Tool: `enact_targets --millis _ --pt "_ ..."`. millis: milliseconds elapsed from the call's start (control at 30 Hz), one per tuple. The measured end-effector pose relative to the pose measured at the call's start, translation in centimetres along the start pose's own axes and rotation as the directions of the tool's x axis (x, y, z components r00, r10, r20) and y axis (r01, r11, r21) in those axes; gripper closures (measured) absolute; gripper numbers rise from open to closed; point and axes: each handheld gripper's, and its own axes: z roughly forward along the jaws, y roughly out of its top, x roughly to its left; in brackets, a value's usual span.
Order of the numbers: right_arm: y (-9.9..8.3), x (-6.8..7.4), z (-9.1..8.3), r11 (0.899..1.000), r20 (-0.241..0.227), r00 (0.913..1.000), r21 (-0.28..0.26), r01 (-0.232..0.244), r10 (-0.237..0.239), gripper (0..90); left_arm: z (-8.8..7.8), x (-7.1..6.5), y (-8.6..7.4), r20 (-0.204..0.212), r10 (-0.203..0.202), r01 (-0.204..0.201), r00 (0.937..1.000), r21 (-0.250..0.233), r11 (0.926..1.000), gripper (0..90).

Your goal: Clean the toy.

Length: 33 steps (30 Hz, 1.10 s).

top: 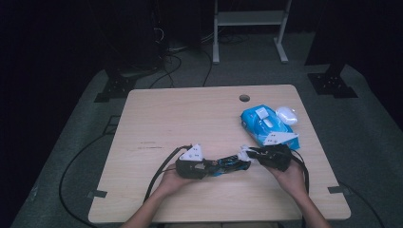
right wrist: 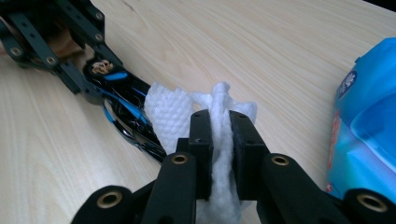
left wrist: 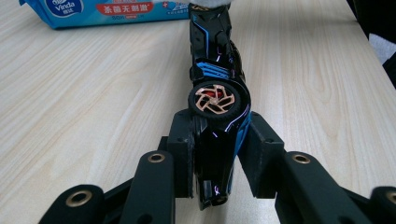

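Above the bench [top: 157, 114], left gripper [left wrist: 215, 154] jaws clamp the toy car [left wrist: 217, 98]; right gripper [right wrist: 219, 140] jaws pinch a white wipe [right wrist: 173, 116] against the car.

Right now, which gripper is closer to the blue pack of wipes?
Right. The right gripper sits just beside the wipes pack, fingers pinching a white wipe. The left gripper is farther away, holding the toy car.

The high view is dim and dark-edged, while both gripper views are bright, sharp and evenly lit.
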Motion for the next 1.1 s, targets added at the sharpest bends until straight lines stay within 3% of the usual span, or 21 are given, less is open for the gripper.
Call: enact_targets --millis 67,167,267,333,433,533,667,767,833,900,1000,1100 --pt "0.2 0.2 0.2 1.0 -0.023 0.9997 -0.01 0.001 -0.001 79.7 0.0 0.0 0.1 -0.002 0.004 -0.004 1.0 0.004 1.0 67.1" --pt "0.5 0.7 0.8 0.999 -0.029 0.9989 0.011 0.038 -0.037 79.8 0.0 0.0 0.1 -0.001 0.006 -0.006 1.0 0.007 1.0 67.1" --pt "0.5 0.7 0.8 0.999 -0.02 0.9993 0.016 0.031 -0.03 79.8 0.0 0.0 0.0 0.0 0.007 -0.007 1.0 0.003 1.0 67.2" --pt "0.8 1.0 0.9 0.999 -0.015 0.9987 0.017 0.05 -0.049 79.8 0.0 0.0 0.1 0.003 0.009 -0.009 1.0 0.005 0.9999 67.2" --pt "1.5 2.1 1.9 0.997 -0.058 0.9962 0.025 0.066 -0.065 79.9 0.0 0.1 0.2 0.003 0.003 -0.003 1.0 0.008 1.0 67.1" --pt "2.6 3.4 3.4 0.995 -0.094 0.9911 0.037 0.098 -0.094 79.9 0.0 0.1 0.2 0.002 0.003 -0.003 1.0 0.008 1.0 67.1" --pt "4.6 5.8 5.9 0.989 -0.161 0.9778 0.037 0.142 -0.134 79.9 0.0 0.1 0.3 0.004 0.002 -0.002 1.0 0.014 0.9999 67.1" --pt "5.0 6.8 6.7 0.984 -0.165 0.9721 0.036 0.175 -0.167 79.9 0.0 0.3 0.2 0.01 0.003 -0.003 0.9999 0.011 0.9999 67.1" --pt "4.7 6.1 6.2 0.985 -0.155 0.9748 0.033 0.167 -0.16 79.9 -0.1 0.4 0.2 0.013 0.009 -0.009 0.9999 0.013 0.9999 67.1" --pt "3.9 4.7 5.1 0.989 -0.114 0.9843 0.049 0.141 -0.135 79.8 -0.2 0.6 0.2 0.012 0.014 -0.014 0.9998 0.019 0.9997 67.1" --pt "2.1 2.1 2.8 0.997 -0.078 0.9951 0.038 0.064 -0.061 79.8 -0.2 0.6 0.1 0.012 0.012 -0.012 0.9999 0.017 0.9998 67.0" --pt "0.6 0.7 1.0 1.0 -0.062 0.9981 0.019 0.001 0.0 79.9 -0.2 0.7 0.1 0.006 0.014 -0.014 0.9999 0.013 0.9998 68.0"
